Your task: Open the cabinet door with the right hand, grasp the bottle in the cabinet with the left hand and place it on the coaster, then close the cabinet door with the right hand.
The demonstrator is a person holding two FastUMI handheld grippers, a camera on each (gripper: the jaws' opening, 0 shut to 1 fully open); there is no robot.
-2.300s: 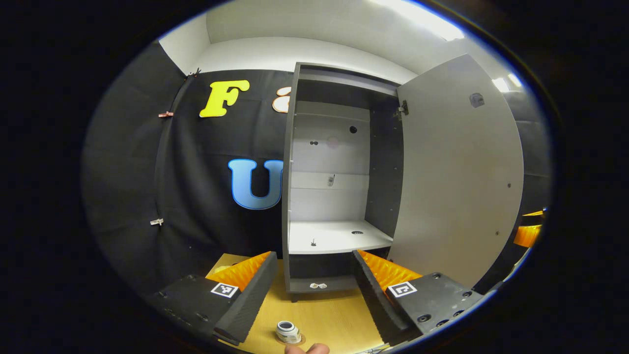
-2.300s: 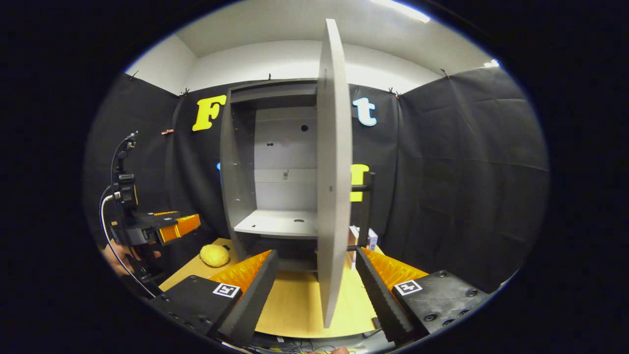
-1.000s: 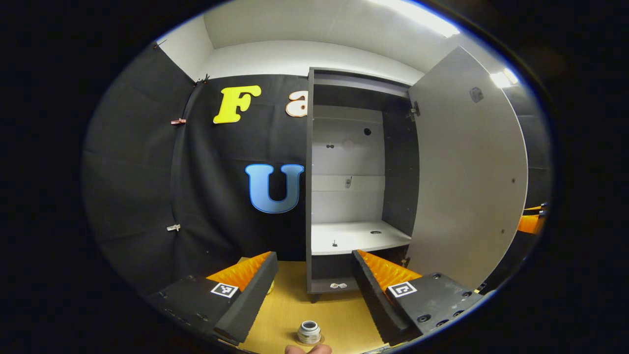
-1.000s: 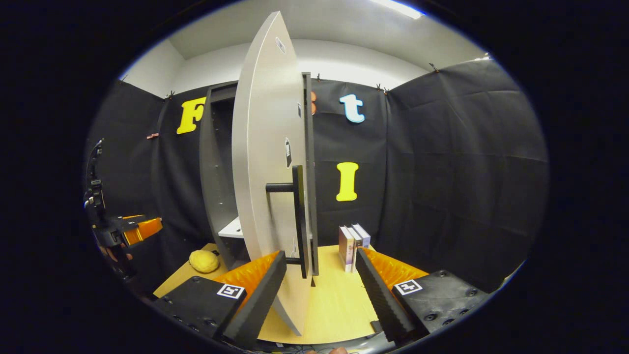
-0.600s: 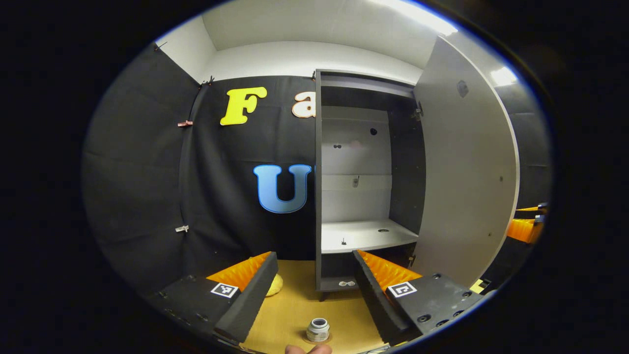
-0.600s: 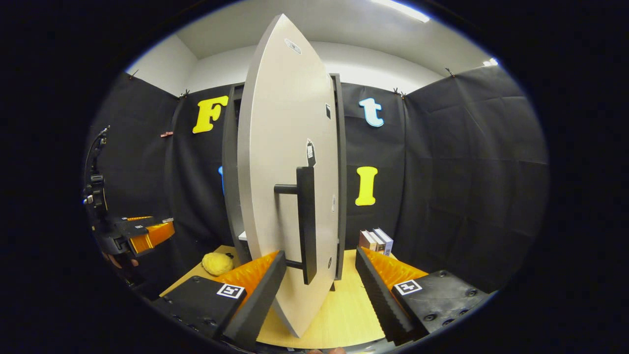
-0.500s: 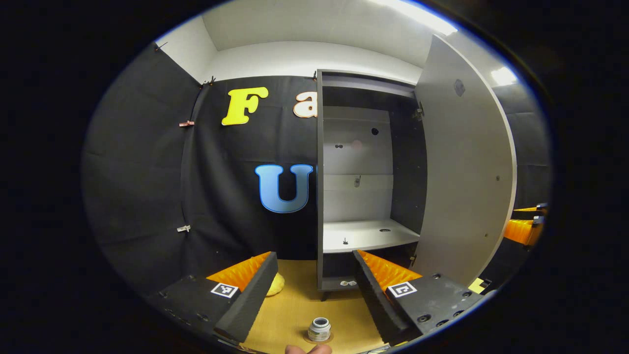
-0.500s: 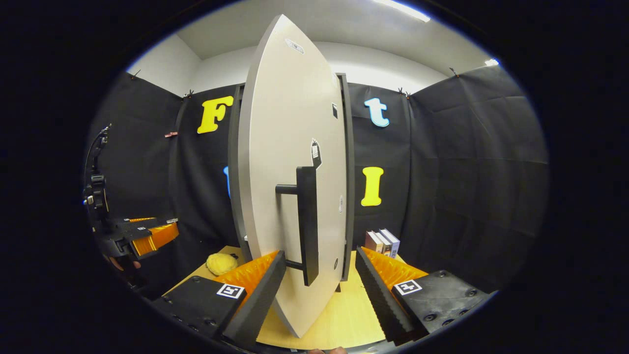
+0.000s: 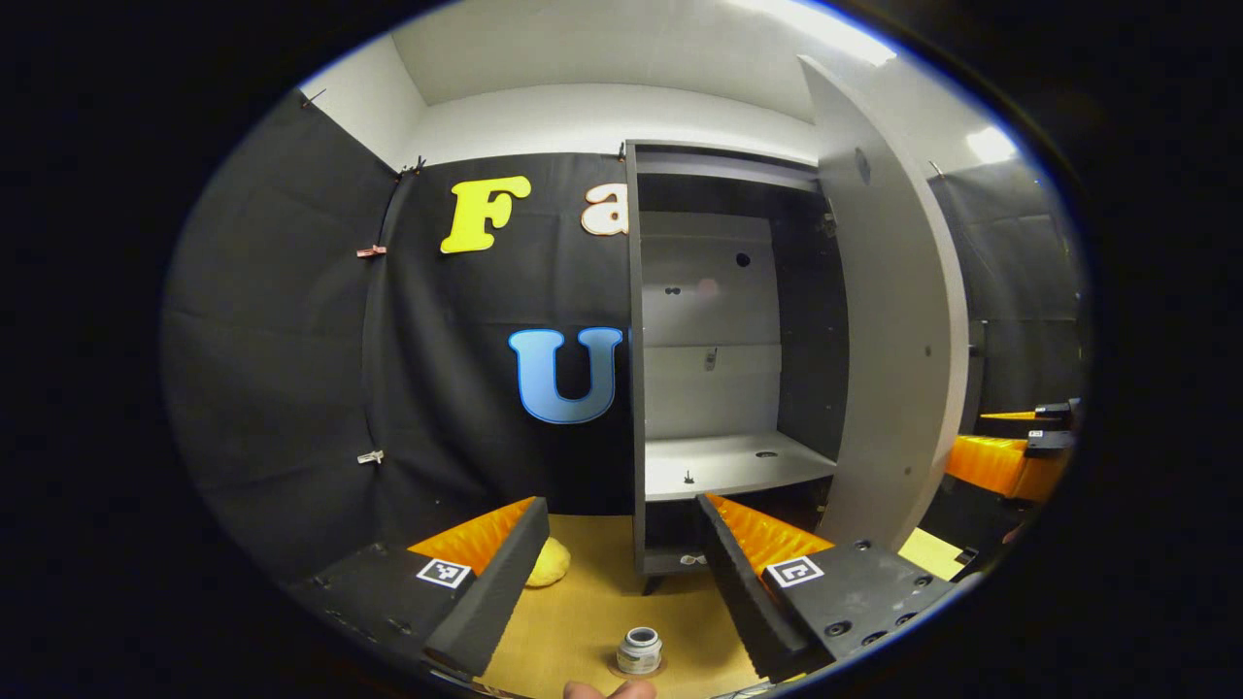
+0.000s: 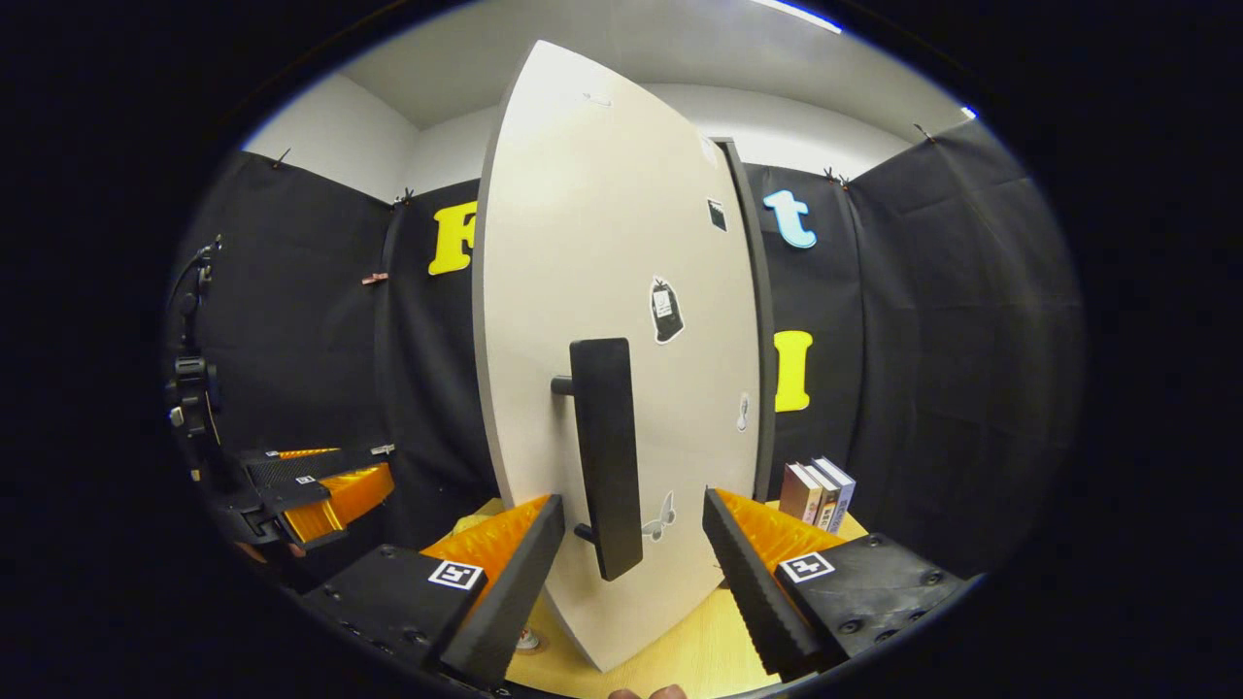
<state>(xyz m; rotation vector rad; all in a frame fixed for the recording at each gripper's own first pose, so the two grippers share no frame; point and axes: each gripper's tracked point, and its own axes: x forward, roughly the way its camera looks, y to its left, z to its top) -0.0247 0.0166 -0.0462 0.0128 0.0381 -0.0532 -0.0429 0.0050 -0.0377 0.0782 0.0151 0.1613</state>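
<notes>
A small white bottle (image 9: 639, 649) stands upright on a round coaster (image 9: 660, 668) on the wooden table, just below and in front of my open left gripper (image 9: 620, 505). Beyond it the grey cabinet (image 9: 709, 320) stands with its inner shelf (image 9: 728, 464) bare. Its door (image 9: 889, 340) is partly swung in at the right. In the right gripper view the door's outer face (image 10: 621, 243) is close ahead. Its dark bar handle (image 10: 604, 447) hangs down between the fingers of my open right gripper (image 10: 633, 500), and neither finger presses on it.
A yellow lump (image 9: 547, 561) lies on the table left of the cabinet foot. Several books (image 10: 818, 490) stand right of the cabinet. The other gripper appears at the far right in the left gripper view (image 9: 1010, 456) and at the left in the right gripper view (image 10: 311, 485).
The door has swung from wide open towards the cabinet, and the right gripper has followed round to its outer face, nearer the handle. The left gripper has drawn slightly away; the bottle stays on the coaster.
</notes>
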